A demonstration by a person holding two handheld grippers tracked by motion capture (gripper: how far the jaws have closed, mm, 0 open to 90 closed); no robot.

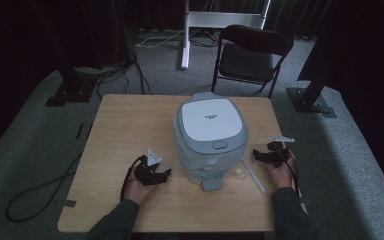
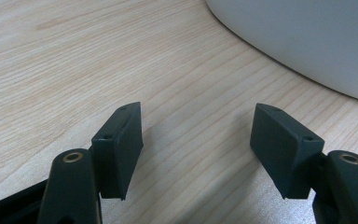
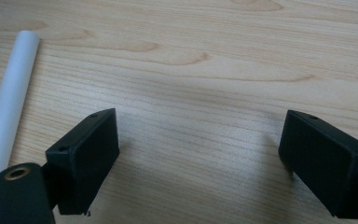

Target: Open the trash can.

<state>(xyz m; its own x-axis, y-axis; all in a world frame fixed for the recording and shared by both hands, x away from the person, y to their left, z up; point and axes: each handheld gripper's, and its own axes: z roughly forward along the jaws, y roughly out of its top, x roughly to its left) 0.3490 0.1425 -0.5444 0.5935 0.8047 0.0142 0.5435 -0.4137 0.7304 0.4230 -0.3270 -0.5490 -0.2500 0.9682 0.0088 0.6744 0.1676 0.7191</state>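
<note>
Both jaws spread and empty, left gripper (image 1: 166, 172) and right gripper (image 1: 256, 154) flanking closed rice cooker (image 1: 210, 137) mid-table (image 1: 130, 125); risk: right gripper knocking white spatula (image 1: 252, 172) just beside it

- your table (image 1: 125, 130) is pale wood grain, smooth and matt.
- your rice cooker (image 1: 210, 131) looks like smooth, slightly glossy plastic.
- both grippers' pads (image 3: 86, 149) are matt black plastic.
</note>
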